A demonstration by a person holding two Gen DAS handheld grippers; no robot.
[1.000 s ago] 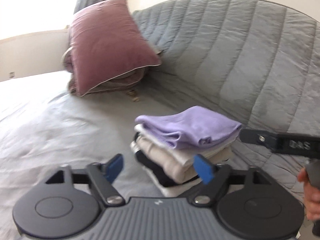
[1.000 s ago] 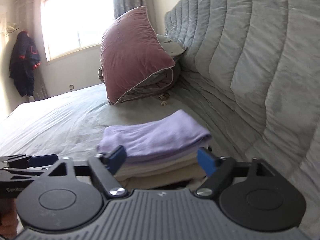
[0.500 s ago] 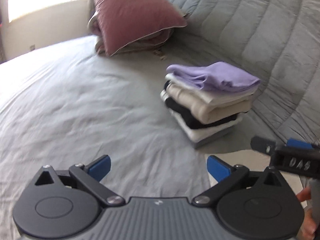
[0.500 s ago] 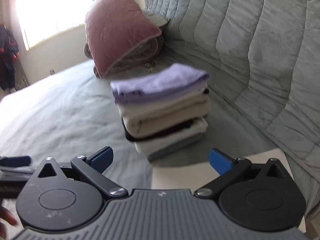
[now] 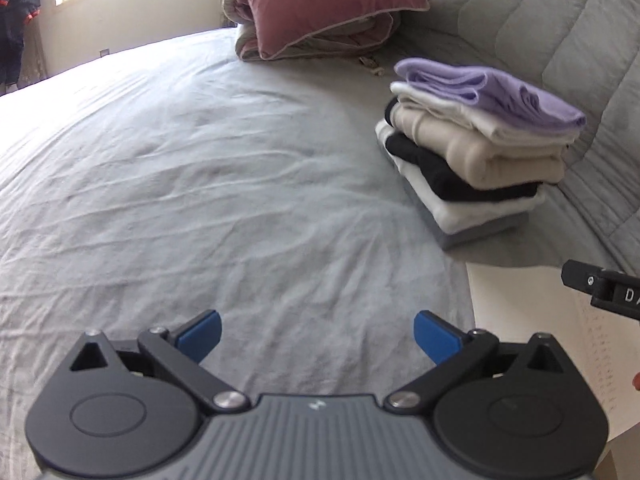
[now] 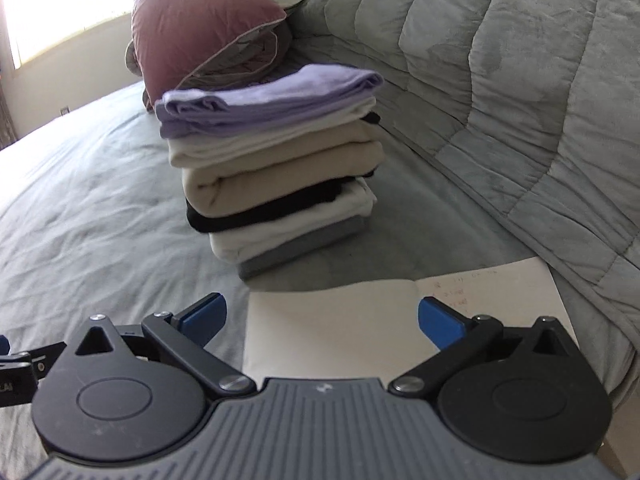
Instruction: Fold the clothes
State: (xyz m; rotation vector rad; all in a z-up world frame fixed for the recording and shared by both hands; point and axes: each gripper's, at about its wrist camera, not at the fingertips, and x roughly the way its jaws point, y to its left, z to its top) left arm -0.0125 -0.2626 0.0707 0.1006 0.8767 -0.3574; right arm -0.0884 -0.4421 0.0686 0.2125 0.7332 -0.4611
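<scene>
Soft cloth stack (image 6: 272, 168), wrinkled matt bedsheet (image 5: 180, 168)

Right gripper (image 5: 608, 294) shows "D"; notebook (image 6: 460, 300) handwriting unreadable.

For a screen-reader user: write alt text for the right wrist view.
A neat stack of folded clothes, lilac garment on top, sits on a grey bedsheet beside a quilted grey cover. The right gripper is open and empty in the foreground, above an open notebook. A mauve pillow lies behind the stack.
</scene>
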